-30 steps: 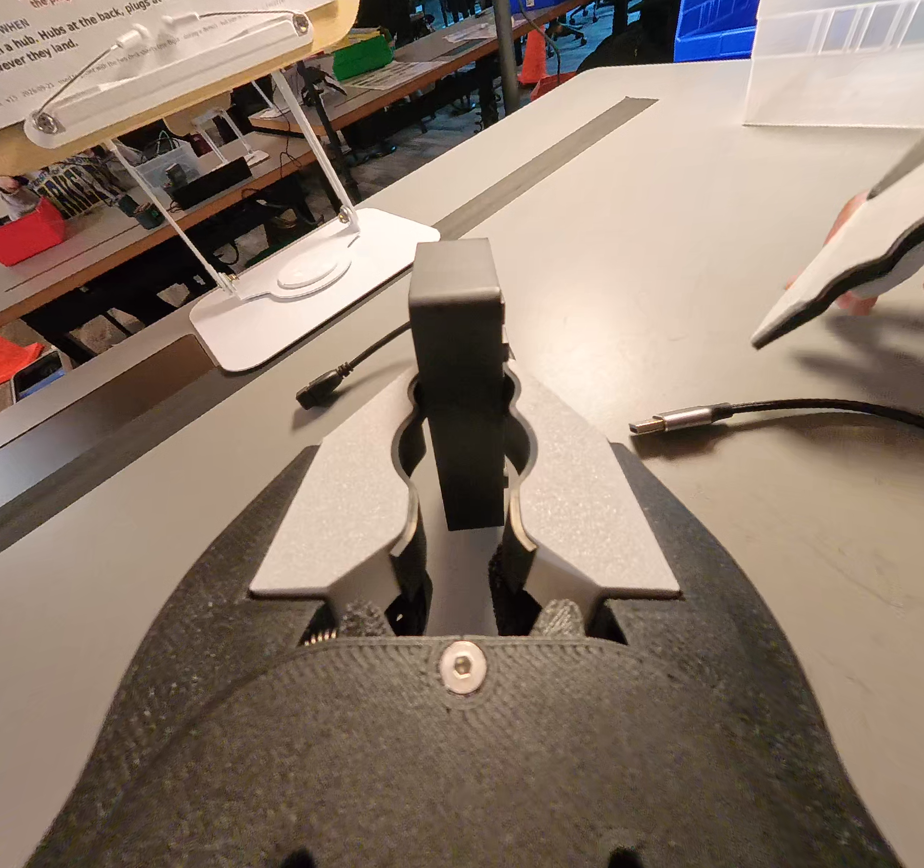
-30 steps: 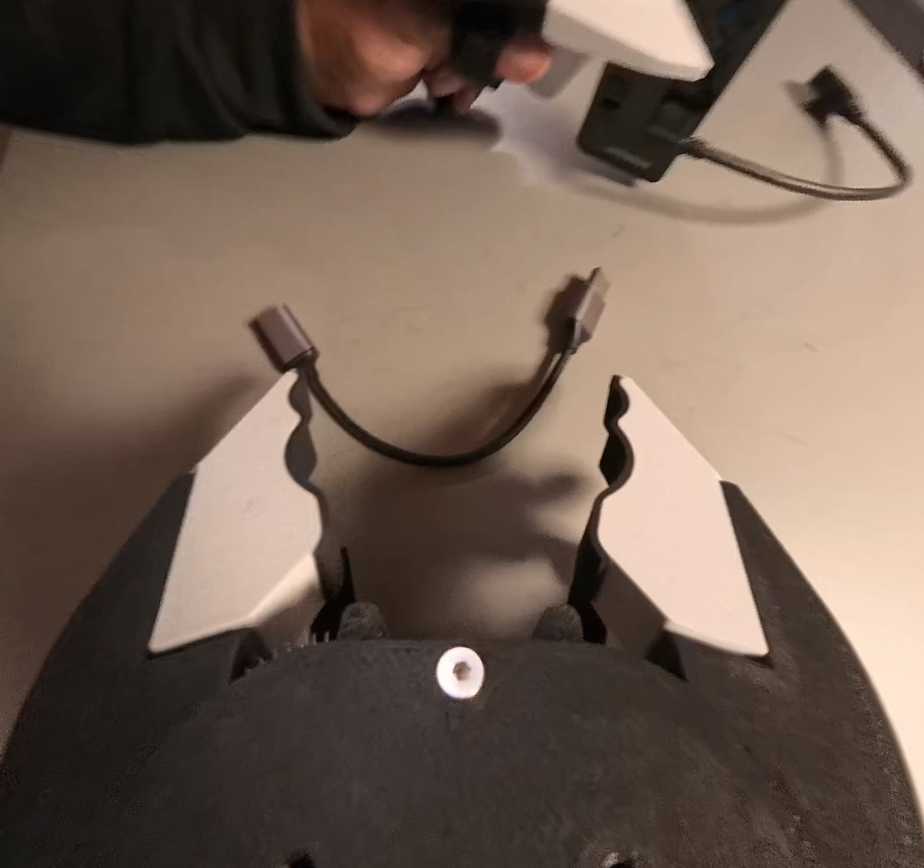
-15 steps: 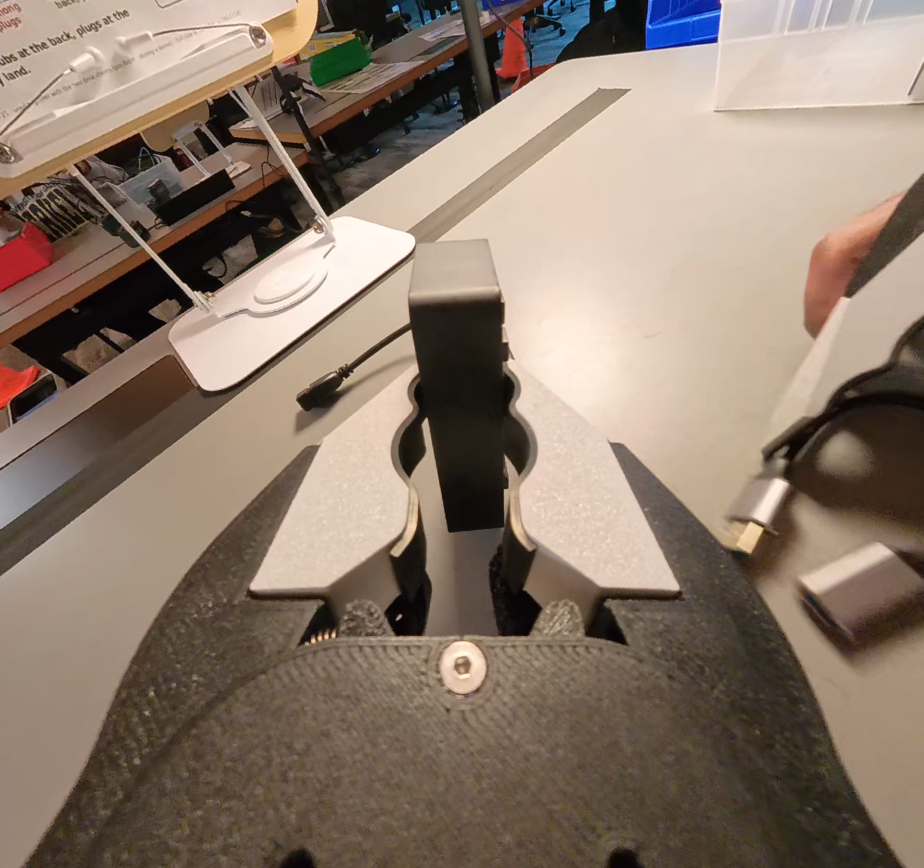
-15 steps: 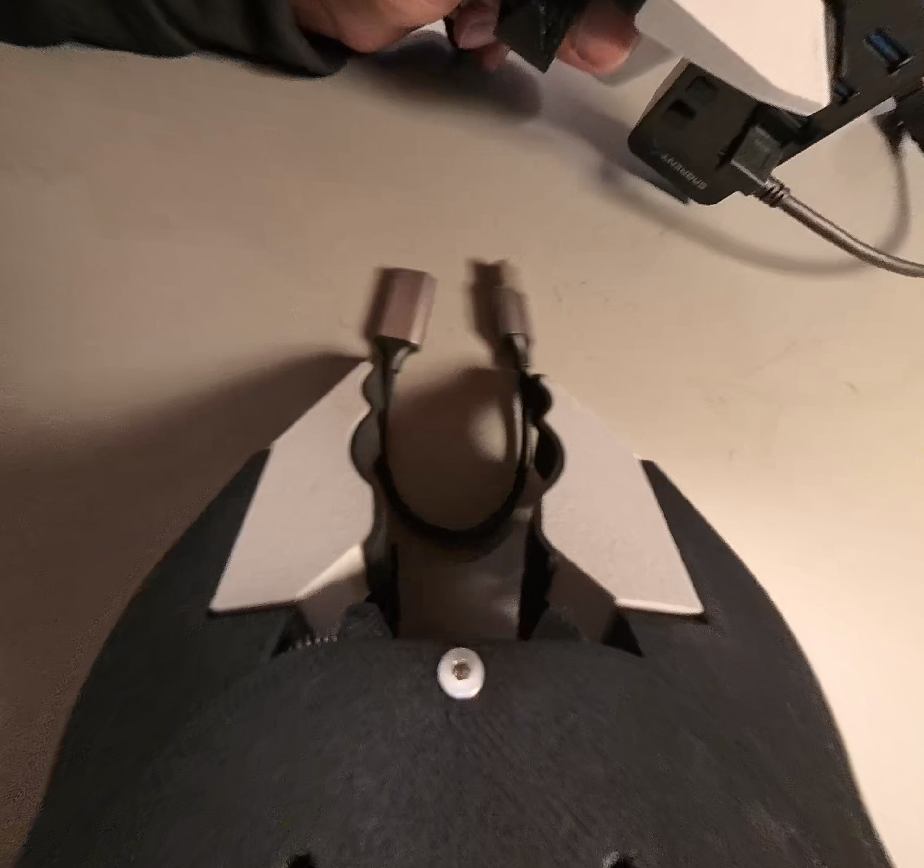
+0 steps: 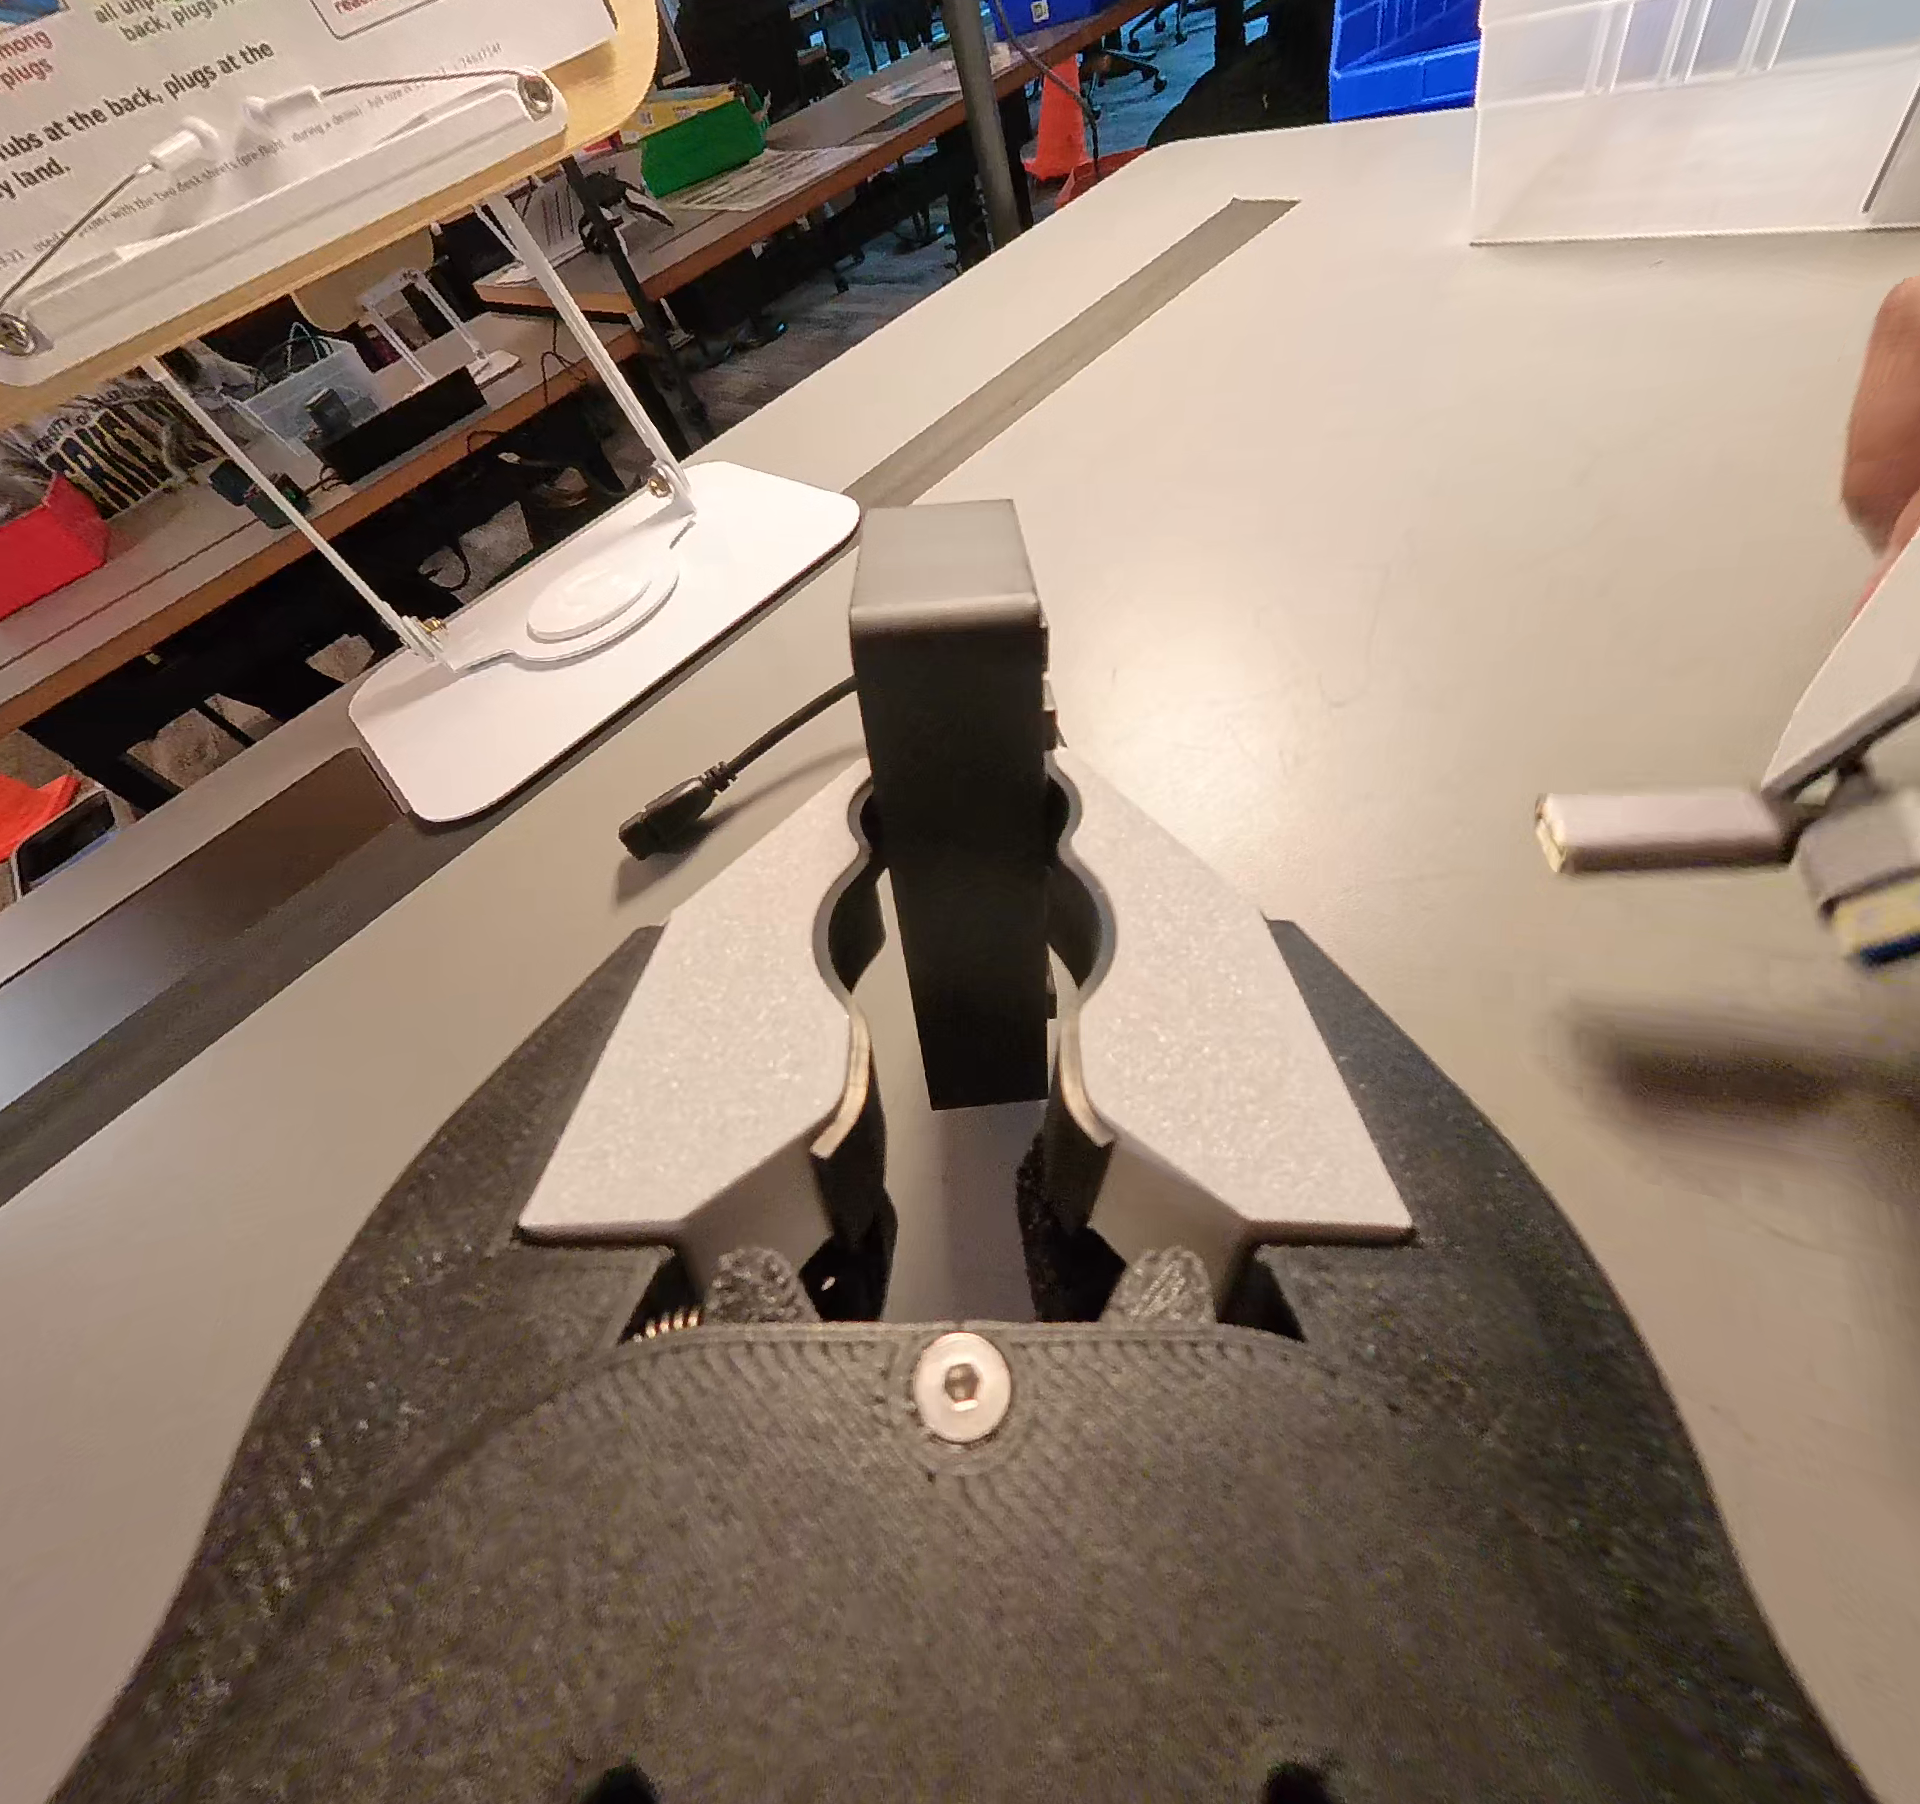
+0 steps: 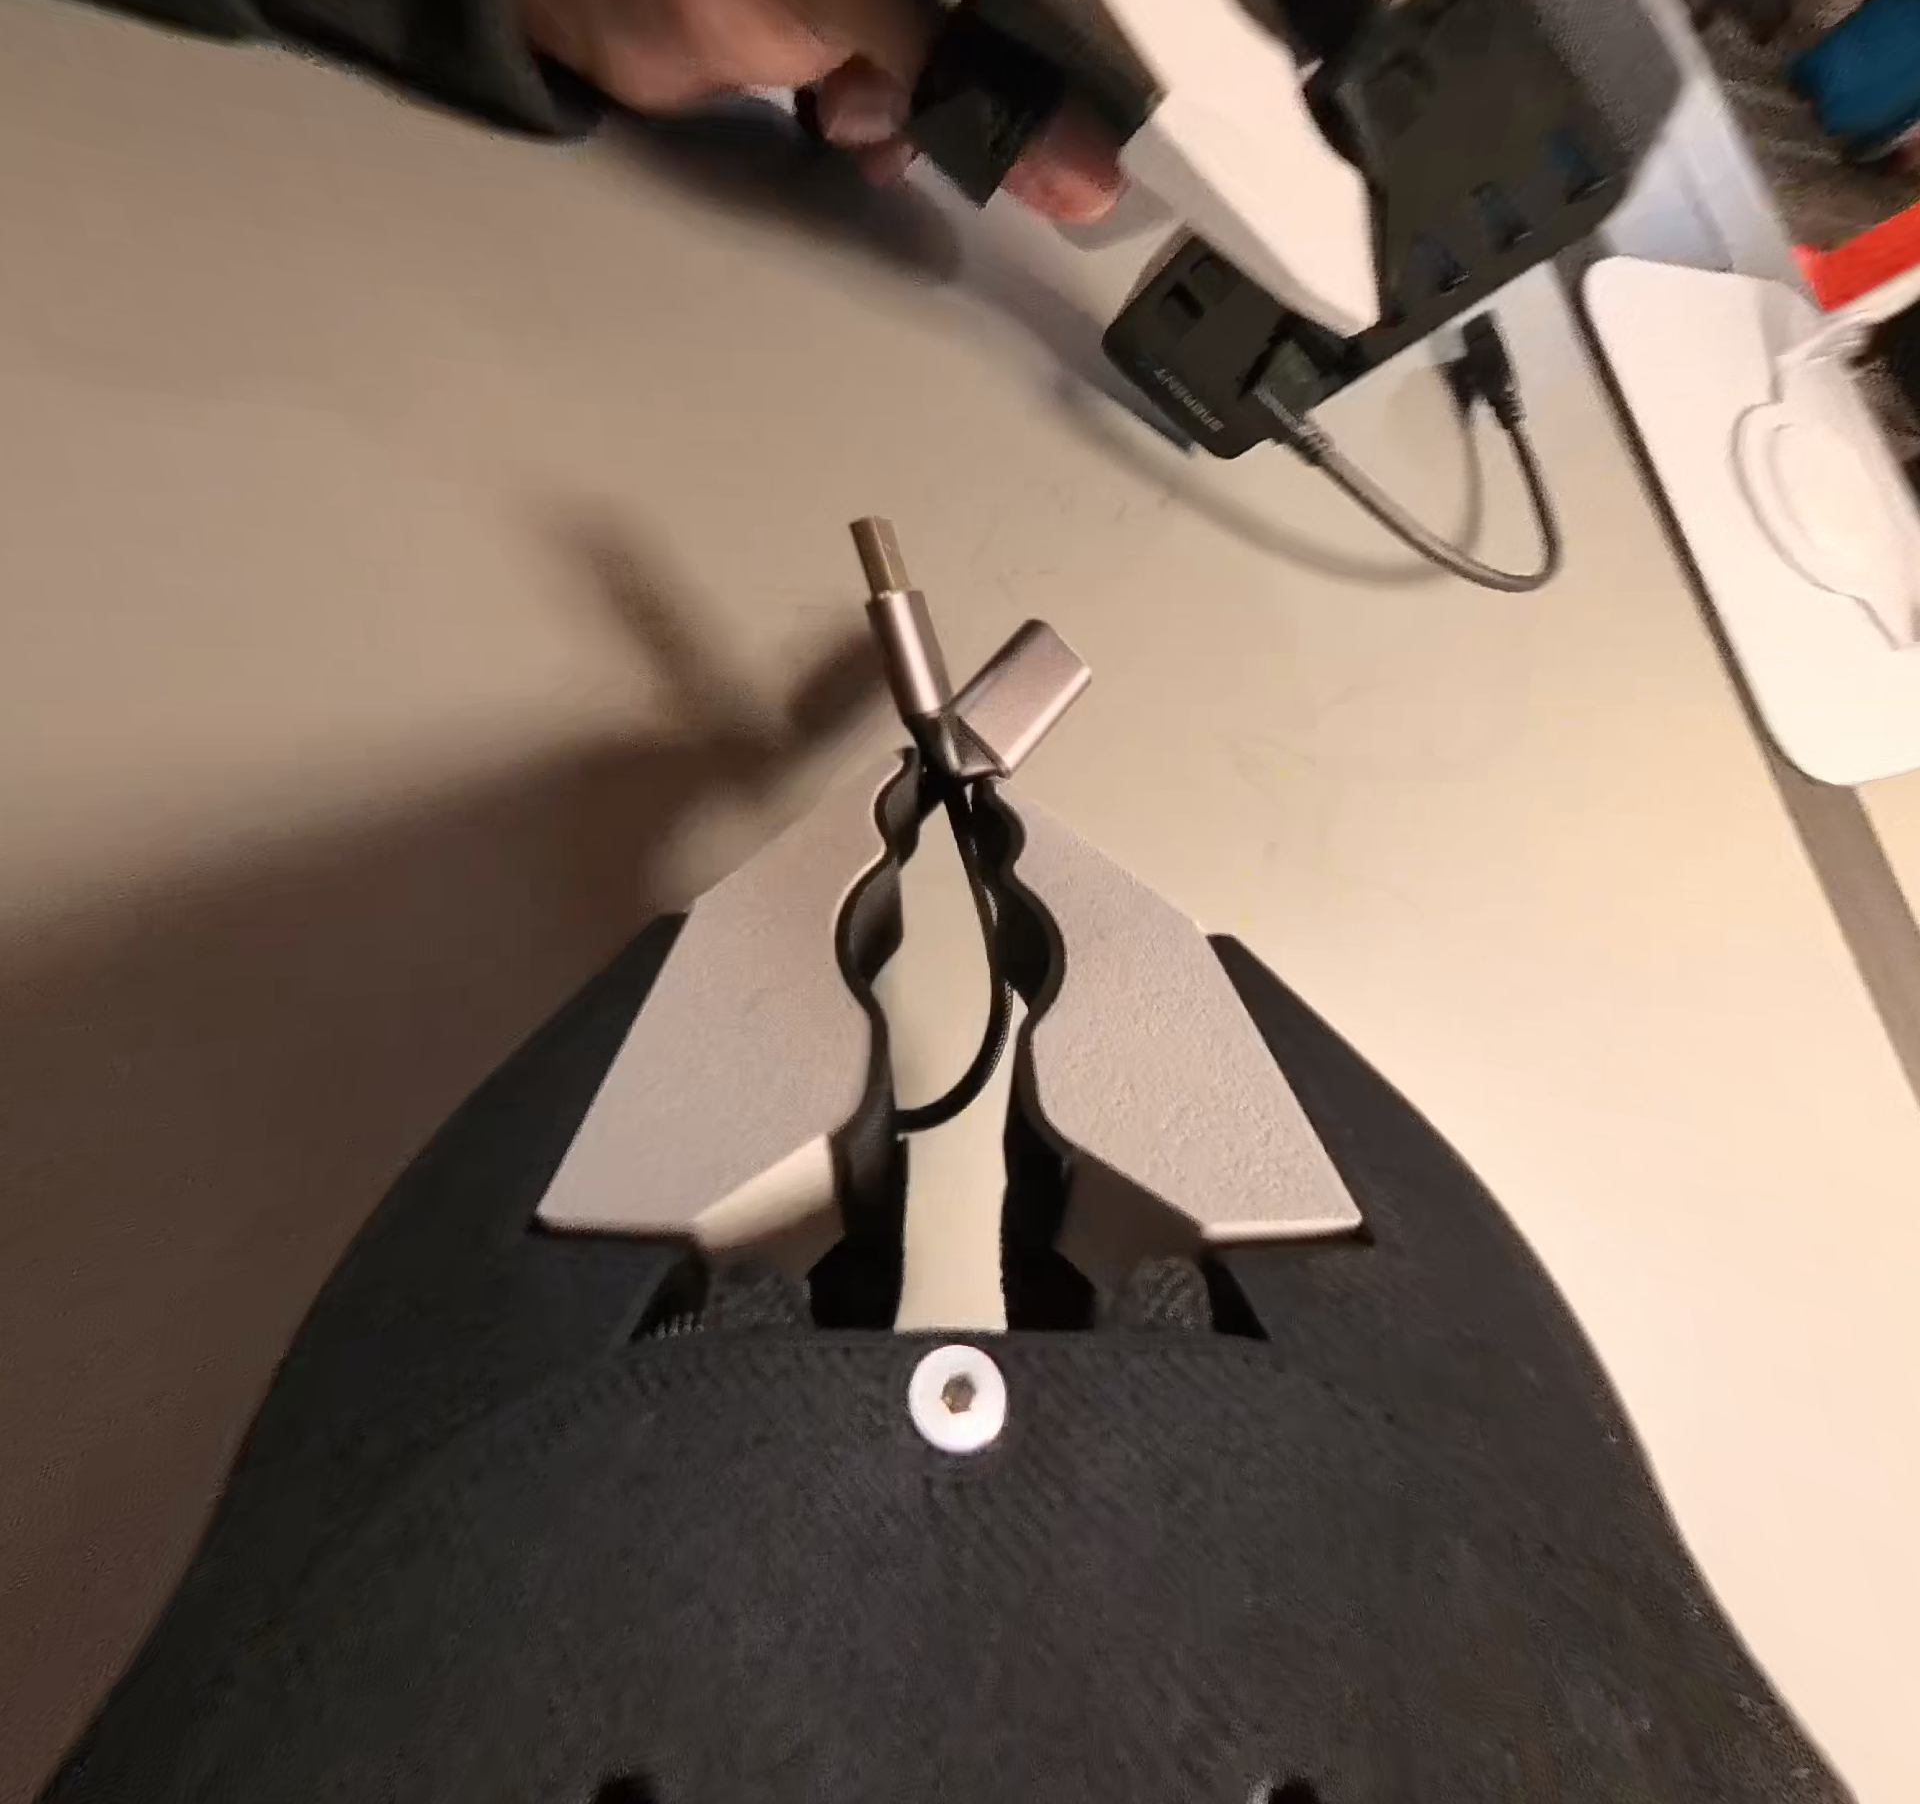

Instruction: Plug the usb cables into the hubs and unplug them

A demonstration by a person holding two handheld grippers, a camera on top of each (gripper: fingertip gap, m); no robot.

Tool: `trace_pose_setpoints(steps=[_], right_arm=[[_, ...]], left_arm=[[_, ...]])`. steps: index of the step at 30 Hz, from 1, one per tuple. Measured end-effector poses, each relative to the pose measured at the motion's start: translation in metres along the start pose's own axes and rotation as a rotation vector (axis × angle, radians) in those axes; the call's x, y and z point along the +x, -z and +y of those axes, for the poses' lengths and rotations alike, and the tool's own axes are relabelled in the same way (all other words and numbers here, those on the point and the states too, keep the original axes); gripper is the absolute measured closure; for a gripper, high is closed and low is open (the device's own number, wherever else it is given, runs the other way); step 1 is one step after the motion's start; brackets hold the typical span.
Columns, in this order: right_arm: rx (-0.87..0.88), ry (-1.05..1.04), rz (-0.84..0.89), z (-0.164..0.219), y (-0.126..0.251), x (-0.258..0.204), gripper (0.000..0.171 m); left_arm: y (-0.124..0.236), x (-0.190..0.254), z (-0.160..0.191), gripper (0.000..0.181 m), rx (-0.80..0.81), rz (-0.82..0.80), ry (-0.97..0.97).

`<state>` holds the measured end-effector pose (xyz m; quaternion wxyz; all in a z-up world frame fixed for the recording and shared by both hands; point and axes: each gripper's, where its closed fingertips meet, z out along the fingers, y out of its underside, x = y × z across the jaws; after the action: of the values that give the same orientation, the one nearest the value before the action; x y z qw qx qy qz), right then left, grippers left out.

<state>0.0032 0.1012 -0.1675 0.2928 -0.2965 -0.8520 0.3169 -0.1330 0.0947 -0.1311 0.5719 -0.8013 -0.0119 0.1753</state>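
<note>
Left gripper (image 5: pixel 956 907), jaws clamped on a black hub (image 5: pixel 951 798), held upright above the grey worktop (image 5: pixel 1351 528). Black plug on a cable (image 5: pixel 665 812) lying on the worktop just left of the hub, near the white stand base (image 5: pixel 623 653). Right gripper (image 6: pixel 951 809), jaws pinched together on a short looped usb cable (image 6: pixel 977 933), its metal plug (image 6: pixel 891 601) and grey socket end (image 6: pixel 1018 694) crossing just past the tips. Held off the worktop, right of the hub.
</note>
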Motion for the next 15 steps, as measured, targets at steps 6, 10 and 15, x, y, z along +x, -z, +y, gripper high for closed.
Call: trace_pose_setpoints(steps=[6,10,15], right_arm=[[0.065,-0.085,0.232,0.008,0.095,0.047,0.162],[0.007,-0.169,0.438,0.052,0.204,0.086,0.162],[-0.162,-0.274,0.587,0.146,0.312,0.108,0.163]], left_arm=[[0.001,0.001,0.000,0.153,0.000,-0.003,-0.007],[0.001,0.000,0.000,0.153,0.001,-0.007,-0.006],[0.001,-0.001,0.001,0.153,-0.003,-0.015,-0.004]])
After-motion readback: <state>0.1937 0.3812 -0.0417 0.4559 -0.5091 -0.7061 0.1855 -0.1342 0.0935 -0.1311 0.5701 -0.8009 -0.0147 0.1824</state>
